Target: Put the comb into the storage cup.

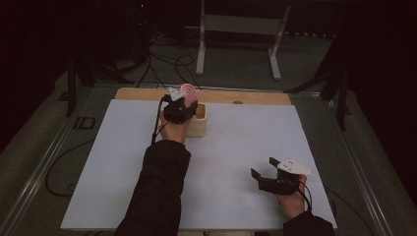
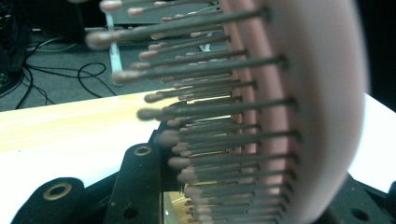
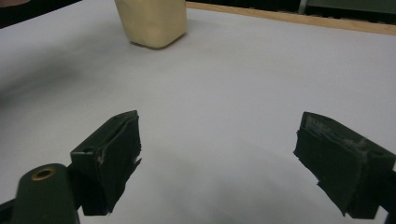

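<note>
The left gripper is clenched on a pink hairbrush, holding it just above the wooden box near the far edge of the bench. Well apart, near the front right corner, the right gripper rests with jaws spread wide, grasping nothing.

Pink hairbrush (grey bristles), cream wooden box, white table
</note>
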Demonstrator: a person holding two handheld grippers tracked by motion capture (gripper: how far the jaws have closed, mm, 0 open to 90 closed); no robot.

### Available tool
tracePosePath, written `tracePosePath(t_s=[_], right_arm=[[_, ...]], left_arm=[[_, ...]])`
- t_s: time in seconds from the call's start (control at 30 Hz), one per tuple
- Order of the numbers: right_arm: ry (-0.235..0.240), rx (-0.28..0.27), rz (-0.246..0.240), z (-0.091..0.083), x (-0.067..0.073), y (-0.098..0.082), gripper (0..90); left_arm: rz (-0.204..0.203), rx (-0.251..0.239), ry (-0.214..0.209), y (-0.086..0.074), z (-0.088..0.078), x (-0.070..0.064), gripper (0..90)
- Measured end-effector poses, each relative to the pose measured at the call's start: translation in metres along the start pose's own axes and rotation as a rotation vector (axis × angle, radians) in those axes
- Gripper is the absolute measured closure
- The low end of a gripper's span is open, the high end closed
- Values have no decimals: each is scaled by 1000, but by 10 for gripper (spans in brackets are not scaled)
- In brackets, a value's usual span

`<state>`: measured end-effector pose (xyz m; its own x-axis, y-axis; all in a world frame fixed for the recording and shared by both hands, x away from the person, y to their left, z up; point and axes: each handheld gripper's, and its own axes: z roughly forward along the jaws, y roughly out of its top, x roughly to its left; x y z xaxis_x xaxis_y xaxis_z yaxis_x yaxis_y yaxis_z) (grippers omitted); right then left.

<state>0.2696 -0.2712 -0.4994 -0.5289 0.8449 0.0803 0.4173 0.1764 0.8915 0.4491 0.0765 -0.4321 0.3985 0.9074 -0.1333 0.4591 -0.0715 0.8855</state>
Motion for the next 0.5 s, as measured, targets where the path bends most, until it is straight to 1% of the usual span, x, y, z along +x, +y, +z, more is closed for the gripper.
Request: tracePosePath(t_s=[0.07, 0.27, 0.5], right_arm=[[1, -1, -3, 0, 0, 0, 139], [3, 2, -5, 1, 0, 0, 140], [3, 3, 0, 0, 0, 0, 140]], left_arm=[[-3, 4, 4, 0, 0, 2, 605], [-5, 19, -3, 0, 1, 5, 578], [-4, 34, 15, -1, 3, 6, 528]])
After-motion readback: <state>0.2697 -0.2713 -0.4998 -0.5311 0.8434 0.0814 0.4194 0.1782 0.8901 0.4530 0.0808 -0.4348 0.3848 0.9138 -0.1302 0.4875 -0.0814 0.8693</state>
